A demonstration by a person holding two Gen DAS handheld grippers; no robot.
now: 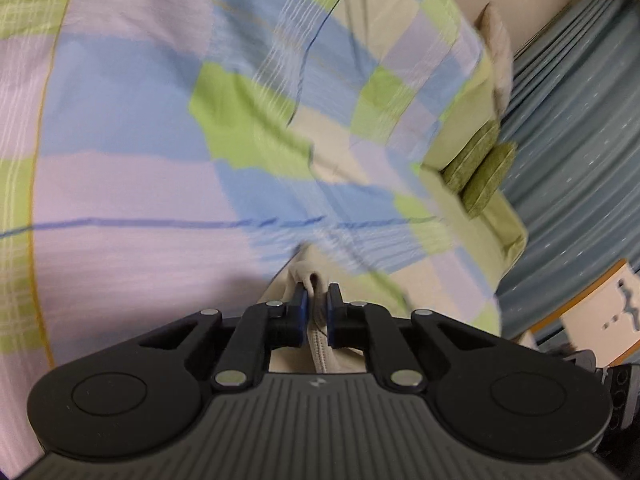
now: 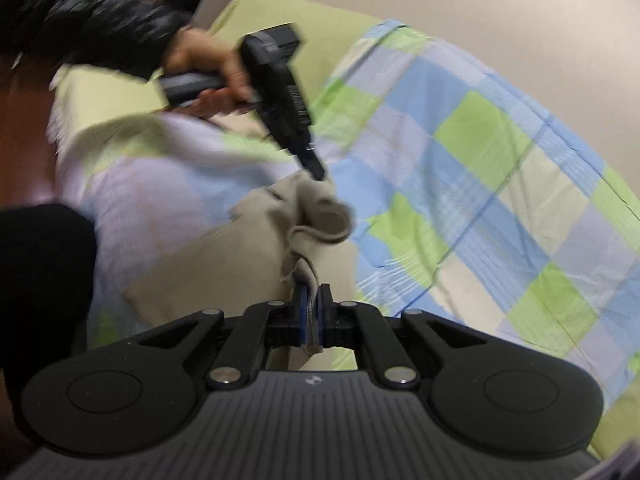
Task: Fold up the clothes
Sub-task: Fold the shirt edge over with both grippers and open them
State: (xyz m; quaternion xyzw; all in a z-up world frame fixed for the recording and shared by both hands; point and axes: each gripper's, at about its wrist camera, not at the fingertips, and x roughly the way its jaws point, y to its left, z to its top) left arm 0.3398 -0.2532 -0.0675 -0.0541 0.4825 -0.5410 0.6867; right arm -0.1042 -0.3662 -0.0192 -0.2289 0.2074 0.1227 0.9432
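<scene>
A checked sheet (image 1: 132, 128) in blue, green, lilac and cream squares covers the bed and fills most of both views. At its far edge in the left wrist view, a pale green layer (image 1: 472, 224) shows beneath it, with two olive cushions (image 1: 480, 168) lying on that layer and a blue curtain (image 1: 568, 160) behind. In the right wrist view a plain wall (image 2: 500, 8) rises behind the bed, and a dark shape fills the lower left edge. On the sheet lies the garment (image 2: 240, 248), beige and rumpled, bunched up between the two grippers. A hand (image 2: 208, 72) in a dark sleeve (image 2: 88, 12) holds the left gripper (image 2: 318, 174), whose tip meets the top fold of the garment; the picture is blurred there. In its own view the left gripper (image 1: 318, 300) has its jaws pressed onto a seamed edge of the beige cloth. The right gripper (image 2: 314, 300) has its jaws closed on another edge of the garment, a ribbed strip showing between the pads (image 2: 303, 312).
</scene>
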